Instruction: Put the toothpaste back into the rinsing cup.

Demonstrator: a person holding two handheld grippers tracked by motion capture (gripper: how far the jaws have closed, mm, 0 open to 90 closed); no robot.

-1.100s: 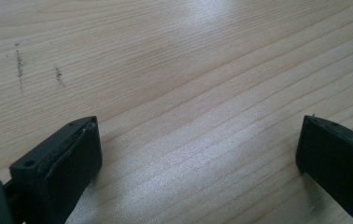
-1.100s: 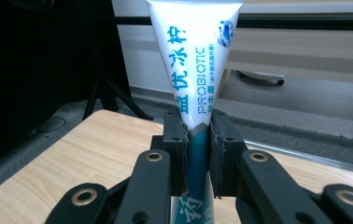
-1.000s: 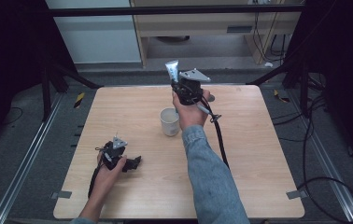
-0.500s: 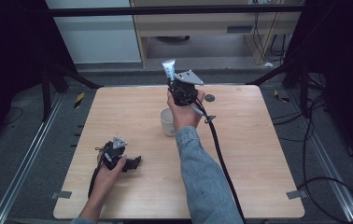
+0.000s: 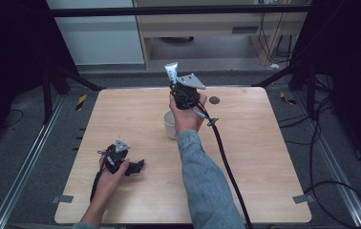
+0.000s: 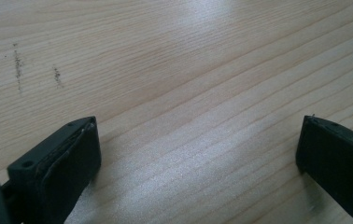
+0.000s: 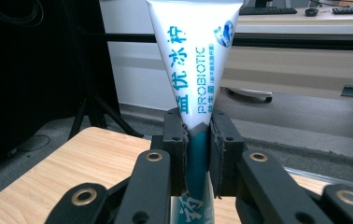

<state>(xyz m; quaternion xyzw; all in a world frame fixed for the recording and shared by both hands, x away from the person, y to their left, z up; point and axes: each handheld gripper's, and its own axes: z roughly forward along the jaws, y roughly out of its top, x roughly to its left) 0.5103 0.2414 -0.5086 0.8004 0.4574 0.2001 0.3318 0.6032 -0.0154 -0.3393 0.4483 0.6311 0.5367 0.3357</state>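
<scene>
R gripper (image 7: 197, 154) jaws clamped on toothpaste tube (image 7: 194, 56), L gripper (image 6: 198, 154) jaws wide apart, nothing between

Your right tongs (image 5: 175, 85) stand above the far middle of the desk (image 5: 264, 157), with the toothpaste tube (image 7: 198, 60) clamped upright between the pads. The cup (image 5: 170, 125) sits on the desk just nearer you, beside your right hand (image 5: 185, 114). Your left tongs (image 5: 135, 167) rest on the desk at the near left, well apart from the cup.
</scene>
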